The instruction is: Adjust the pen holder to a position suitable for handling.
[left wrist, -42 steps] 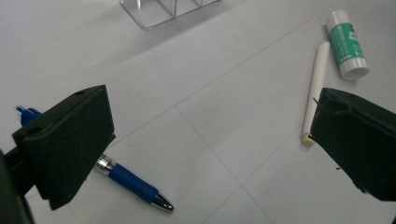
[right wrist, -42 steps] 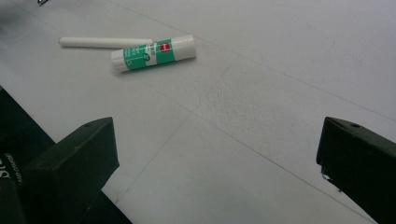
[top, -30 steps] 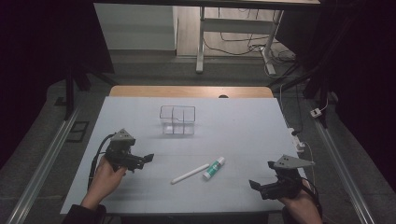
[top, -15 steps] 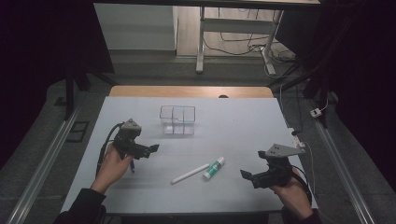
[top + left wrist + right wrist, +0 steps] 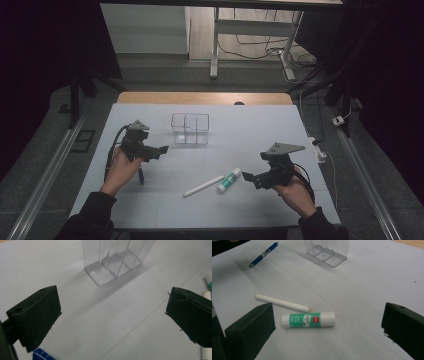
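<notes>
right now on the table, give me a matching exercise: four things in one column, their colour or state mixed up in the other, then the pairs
Things:
1. glue stick
2. pen
3. organiser box
4. white stick

Descriptions:
A. clear, upright, divided inside
B. blue, lying near the left gripper
C. plain white, lying flat
D. green label, white cap, lying before the right gripper

Pairs: 1-D, 2-B, 3-A, 4-C

Blue pen point(image 5: 41, 355) cut off at bottom edge — organizer point(image 5: 116, 262) top cropped.
</notes>
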`<state>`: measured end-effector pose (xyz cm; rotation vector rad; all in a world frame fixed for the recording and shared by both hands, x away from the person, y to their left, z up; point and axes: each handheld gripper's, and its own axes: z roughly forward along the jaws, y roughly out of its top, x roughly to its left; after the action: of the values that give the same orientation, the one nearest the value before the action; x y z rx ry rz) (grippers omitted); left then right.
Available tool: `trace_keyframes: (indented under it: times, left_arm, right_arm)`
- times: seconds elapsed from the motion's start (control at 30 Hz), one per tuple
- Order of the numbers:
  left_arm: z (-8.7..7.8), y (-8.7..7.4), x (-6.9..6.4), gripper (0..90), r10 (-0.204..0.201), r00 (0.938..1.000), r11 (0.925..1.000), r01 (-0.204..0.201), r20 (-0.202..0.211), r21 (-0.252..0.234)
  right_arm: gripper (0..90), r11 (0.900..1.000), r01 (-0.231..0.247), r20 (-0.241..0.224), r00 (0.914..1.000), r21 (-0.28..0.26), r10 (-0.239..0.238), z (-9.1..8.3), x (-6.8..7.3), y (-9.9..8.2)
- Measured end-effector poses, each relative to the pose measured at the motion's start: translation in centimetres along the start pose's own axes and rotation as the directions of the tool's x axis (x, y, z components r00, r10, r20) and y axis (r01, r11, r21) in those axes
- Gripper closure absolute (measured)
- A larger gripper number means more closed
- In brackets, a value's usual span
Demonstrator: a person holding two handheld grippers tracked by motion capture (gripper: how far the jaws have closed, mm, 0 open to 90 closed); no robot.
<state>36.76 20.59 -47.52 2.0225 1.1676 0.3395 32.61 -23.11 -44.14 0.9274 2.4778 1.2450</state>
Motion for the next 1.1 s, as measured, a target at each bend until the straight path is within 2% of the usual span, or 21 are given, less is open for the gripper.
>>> trace_keyframes:
  times: [0.07, 0.13, 0.3, 0.47, 0.5, 0.53, 0.63, 0.77, 0.83, 0.9, 1.0, 1.03, 1.07, 1.1]
  left_arm:
    - [0.1, 0.1, 0.1, 0.0, 0.001, 1.0000, 1.0000, -0.001, -0.003, 0.001]
    - [0.4, 0.3, 0.4, 0.0, -0.007, 0.9999, 1.0000, 0.007, 0.011, -0.005]
    - [1.3, 1.0, 1.0, 0.0, 0.029, 0.9996, 0.9994, -0.029, 0.006, 0.017]
    - [1.9, 1.3, 1.5, 0.0, 0.032, 0.9995, 0.9993, -0.032, 0.007, 0.019]
    - [2.0, 1.4, 1.6, 0.2, 0.033, 0.9994, 0.9992, -0.034, 0.009, 0.019]
    - [2.2, 1.6, 1.8, 1.1, 0.044, 0.9990, 0.9988, -0.044, -0.010, 0.023]
    - [2.6, 1.9, 2.2, 5.7, 0.053, 0.9984, 0.9983, -0.052, -0.023, 0.027]
    - [3.1, 2.3, 2.7, 21.2, 0.082, 0.9959, 0.9957, -0.081, -0.037, 0.047]
    - [3.3, 2.4, 2.8, 32.2, 0.085, 0.9956, 0.9949, -0.083, -0.039, 0.058]
    - [3.7, 2.6, 2.9, 40.8, 0.101, 0.9932, 0.9926, -0.097, -0.058, 0.073]
    - [4.4, 3.0, 3.3, 55.7, 0.090, 0.9944, 0.9933, -0.085, -0.055, 0.078]
    - [4.6, 3.2, 3.4, 62.0, 0.073, 0.9961, 0.9941, -0.069, -0.049, 0.083]
    - [5.1, 3.5, 3.6, 67.3, 0.067, 0.9974, 0.9942, -0.065, -0.026, 0.086]
    - [5.1, 3.5, 3.6, 73.1, 0.067, 0.9974, 0.9942, -0.065, -0.026, 0.086]
  right_arm:
    - [0.0, 1.0000, 0.008, 0.001, 1.0000, 0.003, -0.008, 0.7, -0.2, 0.4]
    - [0.0, 0.9999, 0.007, 0.002, 1.0000, 0.009, -0.007, 1.3, -0.4, 0.8]
    - [0.0, 0.9995, 0.021, 0.014, 0.9997, 0.024, -0.021, 3.0, -1.0, 1.6]
    - [0.0, 0.9991, 0.024, 0.022, 0.9994, 0.035, -0.025, 4.4, -1.4, 2.4]
    - [0.0, 0.9990, 0.025, 0.021, 0.9994, 0.038, -0.026, 5.2, -1.5, 2.8]
    - [0.0, 0.9988, 0.024, 0.021, 0.9995, 0.043, -0.025, 5.6, -1.6, 2.9]
    - [0.0, 0.9976, 0.036, 0.019, 0.9991, 0.059, -0.037, 6.7, -1.7, 3.4]
    - [0.0, 0.9970, 0.034, 0.012, 0.9993, 0.070, -0.035, 8.0, -1.9, 4.1]
    - [0.0, 0.9971, 0.029, 0.006, 0.9995, 0.070, -0.030, 8.6, -2.0, 4.4]
    - [0.0, 0.9972, 0.025, 0.000, 0.9997, 0.070, -0.025, 9.1, -2.1, 4.6]
    - [0.0, 0.9967, 0.027, -0.006, 0.9996, 0.077, -0.027, 9.9, -2.3, 4.9]
    - [0.0, 0.9965, 0.024, -0.006, 0.9997, 0.079, -0.024, 10.1, -2.2, 5.0]
    - [0.0, 0.9959, 0.032, 0.001, 0.9995, 0.085, -0.032, 10.3, -2.3, 5.1]
    - [0.0, 0.9955, 0.035, -0.002, 0.9994, 0.088, -0.035, 10.5, -2.3, 5.2]
